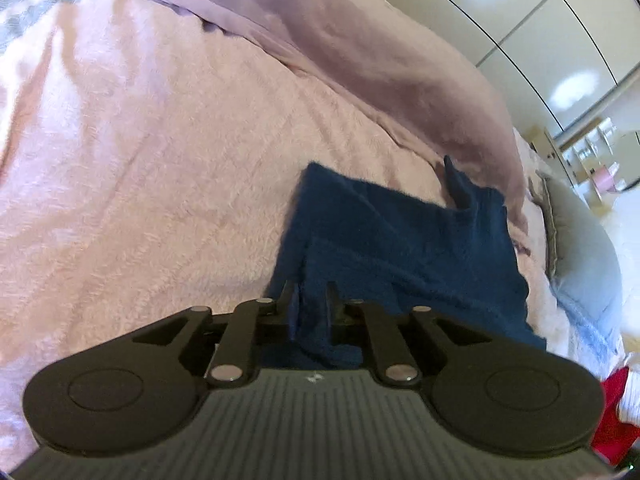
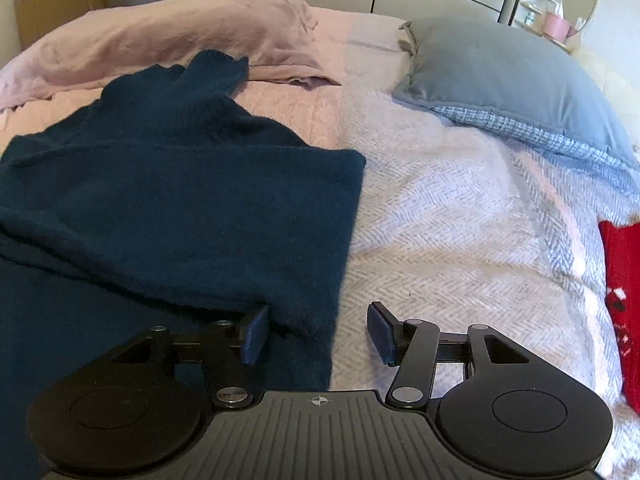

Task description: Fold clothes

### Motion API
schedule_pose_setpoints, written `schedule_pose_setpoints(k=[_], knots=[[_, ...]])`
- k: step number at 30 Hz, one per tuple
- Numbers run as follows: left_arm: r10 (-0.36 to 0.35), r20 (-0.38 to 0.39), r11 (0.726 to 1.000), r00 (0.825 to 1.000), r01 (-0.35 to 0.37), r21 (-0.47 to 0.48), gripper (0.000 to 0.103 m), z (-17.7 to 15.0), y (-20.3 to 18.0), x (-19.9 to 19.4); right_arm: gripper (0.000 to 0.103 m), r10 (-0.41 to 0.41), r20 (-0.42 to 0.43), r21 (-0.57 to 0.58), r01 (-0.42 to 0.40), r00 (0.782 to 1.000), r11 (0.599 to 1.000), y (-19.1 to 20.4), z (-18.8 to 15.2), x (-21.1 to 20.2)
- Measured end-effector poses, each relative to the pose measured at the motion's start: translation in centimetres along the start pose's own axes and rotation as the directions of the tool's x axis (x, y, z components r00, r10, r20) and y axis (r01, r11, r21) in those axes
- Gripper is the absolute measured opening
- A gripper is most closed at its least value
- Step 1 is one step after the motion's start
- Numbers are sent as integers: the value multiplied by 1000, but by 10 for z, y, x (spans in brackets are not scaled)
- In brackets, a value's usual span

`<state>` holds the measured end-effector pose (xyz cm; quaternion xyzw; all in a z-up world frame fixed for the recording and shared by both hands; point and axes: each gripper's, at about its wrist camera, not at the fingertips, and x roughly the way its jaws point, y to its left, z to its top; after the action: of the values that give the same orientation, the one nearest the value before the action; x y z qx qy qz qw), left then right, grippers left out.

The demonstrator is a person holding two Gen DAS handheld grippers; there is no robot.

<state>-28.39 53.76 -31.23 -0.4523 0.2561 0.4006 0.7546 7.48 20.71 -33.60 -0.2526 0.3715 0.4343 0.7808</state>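
A dark blue sweater (image 2: 176,200) lies flat on the bed (image 2: 460,240), on a pink and grey blanket. It is partly folded, with one sleeve laid across its body. Its neck points toward the long pink pillow (image 2: 160,36) at the far side.

The left gripper (image 1: 310,300) has its fingers (image 1: 331,304) pulled in close, and they pinch a fold of the blue sweater between them.

The right gripper (image 2: 318,334) has its fingers (image 2: 382,334) about half apart. The sweater's edge sits just beside the left finger, but nothing is pinched.

A grey pillow (image 2: 500,76) rests on the right. Something red (image 2: 622,300) lies at the bed's right edge.
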Motion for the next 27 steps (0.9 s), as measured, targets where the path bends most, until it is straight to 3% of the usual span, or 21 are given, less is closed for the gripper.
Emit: schedule_pose_setpoints(k=[3, 8, 9, 10, 13, 15, 19, 21, 23, 27], knots=[[-32, -10, 998, 999, 31, -61, 30, -3, 6, -6, 54, 13, -11, 43, -13, 1000, 999, -3, -1, -3], [-57, -63, 988, 996, 47, -150, 31, -14, 12, 10, 54, 18, -24, 86, -16, 1000, 996, -4, -2, -3], [-49, -57, 990, 997, 41, -133, 26, -14, 9, 13, 54, 18, -27, 89, -15, 999, 996, -4, -2, -3], [-41, -51, 993, 998, 35, -115, 2, -13, 6, 15, 54, 18, -30, 87, -15, 999, 996, -3, -2, -2], [-39, 24, 999, 999, 39, 9, 2, -7, -9, 6, 54, 16, -38, 75, -13, 999, 997, -4, -2, -2], [-12, 75, 993, 997, 3, 116, 2, -2, -17, -3, 54, 16, -40, 76, -13, 999, 997, -5, -1, -3], [112, -21, 968, 993, -104, 229, 3, -6, -18, 17, 54, 38, -39, 125, -33, 999, 992, -12, 1, -8], [157, 4, 945, 988, -152, 291, 7, -8, -26, 17, 54, 56, -18, 167, -52, 998, 985, -15, 5, -14], [191, 52, 924, 980, -197, 328, 8, -9, -35, 12, 54, 74, 21, 209, -77, 997, 975, -18, 11, -21], [119, 66, 968, 991, -130, 216, 8, -9, -34, -4, 54, 121, 81, 255, -138, 989, 957, -21, 25, -24]])
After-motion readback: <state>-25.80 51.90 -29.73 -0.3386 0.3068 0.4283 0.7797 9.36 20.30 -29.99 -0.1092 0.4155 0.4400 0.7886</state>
